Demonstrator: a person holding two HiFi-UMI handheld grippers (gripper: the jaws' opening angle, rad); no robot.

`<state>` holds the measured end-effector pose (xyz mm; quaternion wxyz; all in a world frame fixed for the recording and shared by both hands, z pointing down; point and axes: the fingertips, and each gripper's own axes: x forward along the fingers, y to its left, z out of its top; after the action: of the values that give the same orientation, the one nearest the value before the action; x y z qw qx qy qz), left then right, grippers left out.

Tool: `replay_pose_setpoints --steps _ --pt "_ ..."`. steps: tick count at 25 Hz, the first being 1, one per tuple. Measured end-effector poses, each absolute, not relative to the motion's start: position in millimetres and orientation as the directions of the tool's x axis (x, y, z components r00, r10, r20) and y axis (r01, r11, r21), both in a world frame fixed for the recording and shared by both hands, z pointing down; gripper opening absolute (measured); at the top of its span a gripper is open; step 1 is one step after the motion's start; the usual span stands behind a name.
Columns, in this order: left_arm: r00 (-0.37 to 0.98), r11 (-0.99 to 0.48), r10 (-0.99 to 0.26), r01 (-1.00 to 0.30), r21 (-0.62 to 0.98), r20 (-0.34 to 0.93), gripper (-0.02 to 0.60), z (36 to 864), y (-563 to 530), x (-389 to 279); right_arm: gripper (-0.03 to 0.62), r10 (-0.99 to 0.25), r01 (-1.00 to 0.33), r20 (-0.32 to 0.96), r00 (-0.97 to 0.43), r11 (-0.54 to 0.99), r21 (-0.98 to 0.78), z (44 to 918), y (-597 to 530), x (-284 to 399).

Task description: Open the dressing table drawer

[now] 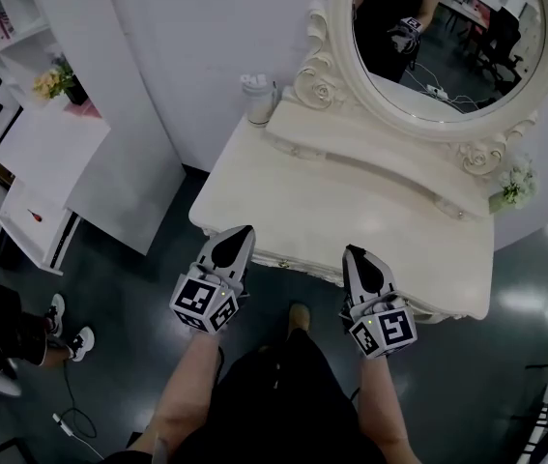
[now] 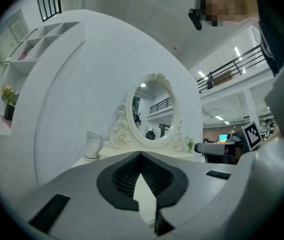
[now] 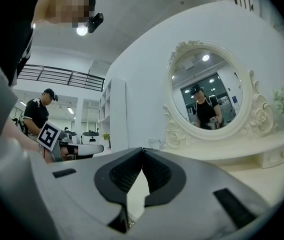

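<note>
The cream dressing table with its oval mirror stands in front of me. Its front edge runs between my two grippers, and the drawer front below that edge is barely visible from above. My left gripper is held level at the table's front left, its tips just over the edge. My right gripper is at the front right, also at the edge. Both are shut and hold nothing. In the left gripper view the jaws meet at the tips, and the right gripper's do too.
A white cup stands at the table's back left and a small plant at the back right. A white shelf unit with flowers stands to the left. Another person's feet and a cable are on the dark floor.
</note>
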<state>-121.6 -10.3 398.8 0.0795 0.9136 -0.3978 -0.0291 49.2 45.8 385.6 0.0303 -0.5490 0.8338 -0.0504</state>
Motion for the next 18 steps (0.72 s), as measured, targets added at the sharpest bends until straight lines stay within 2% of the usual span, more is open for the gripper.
replay_pose_setpoints --steps 18 --pt "0.677 -0.661 -0.731 -0.734 0.155 0.087 0.000 426.6 -114.1 -51.1 0.006 -0.875 -0.873 0.066 -0.479 0.467 -0.141 414.2 -74.6 93.0"
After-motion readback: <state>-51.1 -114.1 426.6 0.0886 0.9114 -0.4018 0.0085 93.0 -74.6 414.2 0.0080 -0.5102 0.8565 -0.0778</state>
